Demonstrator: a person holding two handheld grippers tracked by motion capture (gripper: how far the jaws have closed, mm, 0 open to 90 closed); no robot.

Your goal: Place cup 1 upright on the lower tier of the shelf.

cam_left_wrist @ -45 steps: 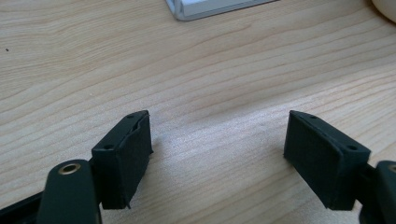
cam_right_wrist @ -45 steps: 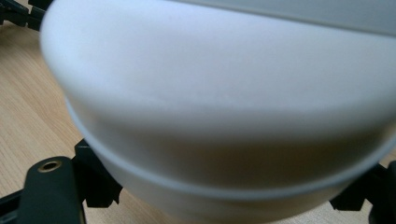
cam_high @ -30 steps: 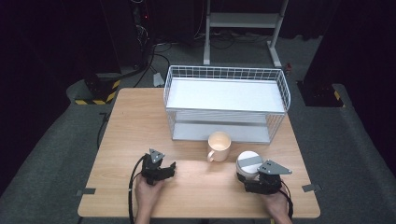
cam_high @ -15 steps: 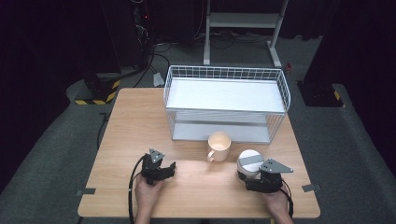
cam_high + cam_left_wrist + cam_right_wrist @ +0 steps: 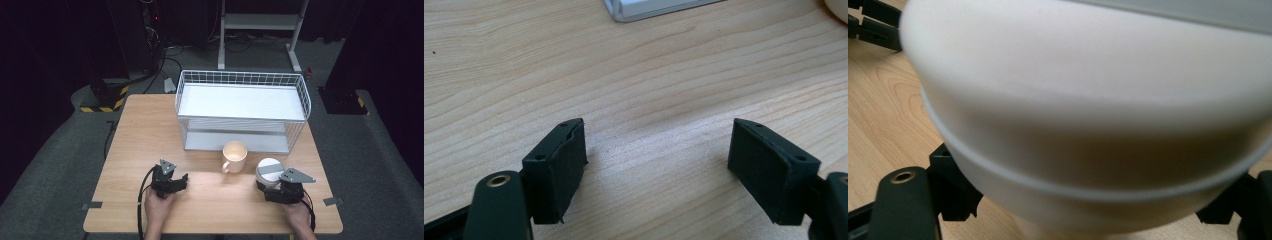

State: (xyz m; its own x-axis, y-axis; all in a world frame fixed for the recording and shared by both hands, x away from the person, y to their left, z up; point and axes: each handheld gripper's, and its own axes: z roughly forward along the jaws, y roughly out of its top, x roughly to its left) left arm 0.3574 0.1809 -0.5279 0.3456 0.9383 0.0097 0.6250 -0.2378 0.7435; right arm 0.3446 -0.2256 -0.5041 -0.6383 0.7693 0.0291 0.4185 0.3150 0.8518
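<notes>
A white round bowl [image 5: 269,169] [image 5: 1088,110] with a grey top face stands near the table's front right. My right gripper [image 5: 266,183] [image 5: 1088,200] is shut on it, one jaw against each side low down. Just left of it is a cream mug [image 5: 234,156], upright, its handle towards the front left. My left gripper [image 5: 181,180] [image 5: 656,170] rests at the front left of the table, open, with bare wood between its pads. A person's hands hold both grippers from the near edge.
A white wire basket [image 5: 242,80] with a flat white floor stands on the far half of the wooden table [image 5: 150,135], its near corner [image 5: 659,7] ahead of my left gripper. Dark floor, cables and a metal stand lie beyond the table.
</notes>
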